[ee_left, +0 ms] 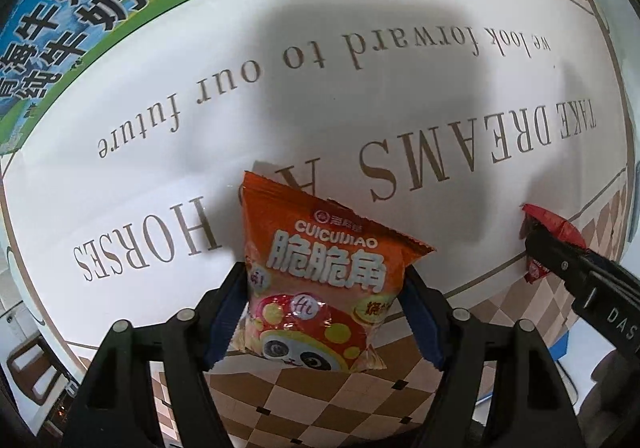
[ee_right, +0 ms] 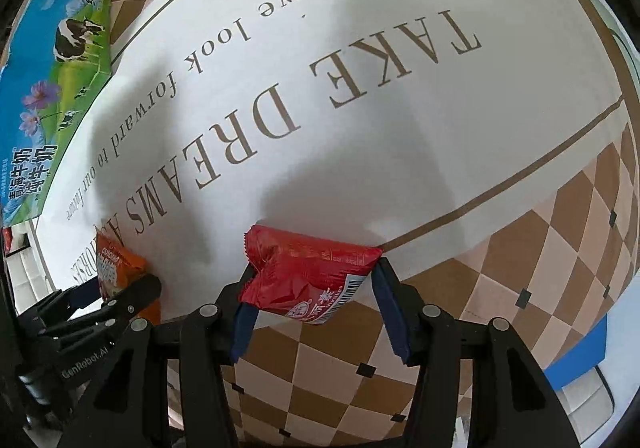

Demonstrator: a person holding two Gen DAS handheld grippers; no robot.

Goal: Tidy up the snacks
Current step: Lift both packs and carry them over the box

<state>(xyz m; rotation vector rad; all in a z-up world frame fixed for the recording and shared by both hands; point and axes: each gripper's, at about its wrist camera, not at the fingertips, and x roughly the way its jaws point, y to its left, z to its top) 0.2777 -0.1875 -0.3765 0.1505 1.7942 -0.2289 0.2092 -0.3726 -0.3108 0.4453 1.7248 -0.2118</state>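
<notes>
My left gripper [ee_left: 324, 288] is shut on an orange snack bag [ee_left: 320, 264] with a panda print and holds it above the table. My right gripper [ee_right: 314, 284] is shut on a red snack packet [ee_right: 308, 272] and holds it above the table too. The right gripper [ee_left: 560, 252] with the red packet [ee_left: 556, 224] shows at the right of the left wrist view. The left gripper [ee_right: 120, 288] with the orange bag [ee_right: 120, 268] shows at the lower left of the right wrist view.
A white tablecloth [ee_left: 360, 107] with brown lettering and a checkered border [ee_right: 520, 268] covers the table. A blue and green milk carton box [ee_left: 80, 15] stands at the far left; it also shows in the right wrist view [ee_right: 52, 87].
</notes>
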